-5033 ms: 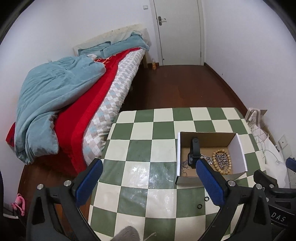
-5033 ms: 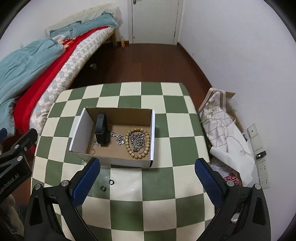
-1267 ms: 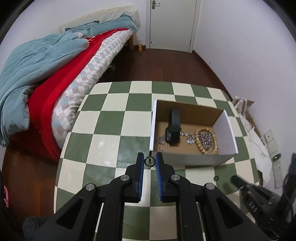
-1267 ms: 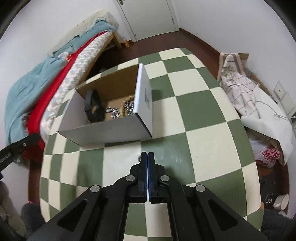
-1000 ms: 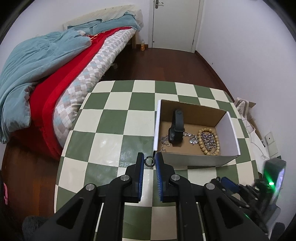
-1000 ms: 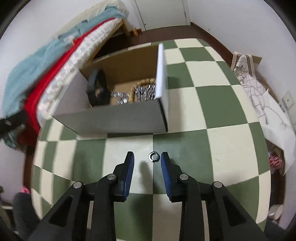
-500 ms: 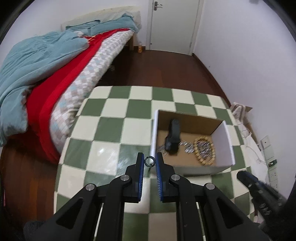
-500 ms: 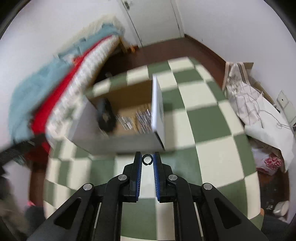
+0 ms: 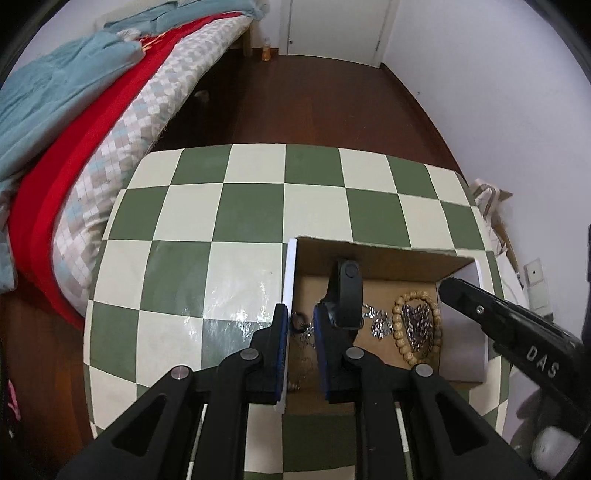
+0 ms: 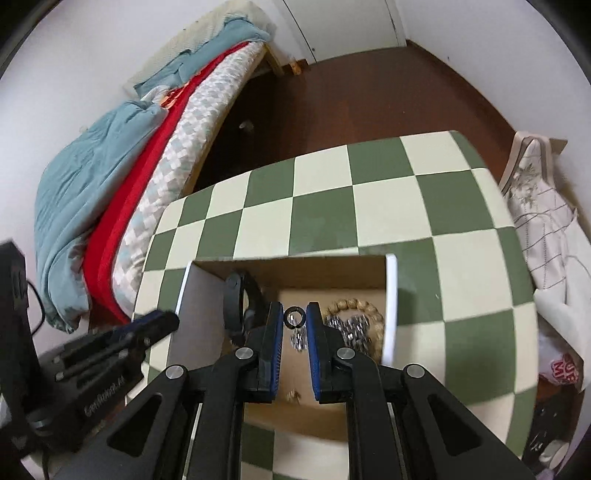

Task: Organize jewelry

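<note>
An open cardboard box (image 9: 373, 258) (image 10: 390, 295) sits on the green and cream checkered table (image 9: 221, 221) (image 10: 369, 192). It holds a black wristband (image 9: 347, 291) (image 10: 236, 295), a silver chain (image 9: 380, 325) (image 10: 347, 328) and a wooden bead bracelet (image 9: 417, 328) (image 10: 354, 306). My left gripper (image 9: 299, 321) is shut on a small dark ring (image 9: 298, 319) above the box's left part. My right gripper (image 10: 294, 317) is shut on another dark ring (image 10: 294, 317) above the middle of the box.
A bed (image 9: 110, 85) with teal and red covers stands left of the table. A white bag (image 10: 543, 221) lies on the floor to the right. Dark wood floor and a white door (image 9: 332, 26) are beyond.
Both grippers, each holding a ring, have lifted and moved forward from the table in front of the box to above its inside.
</note>
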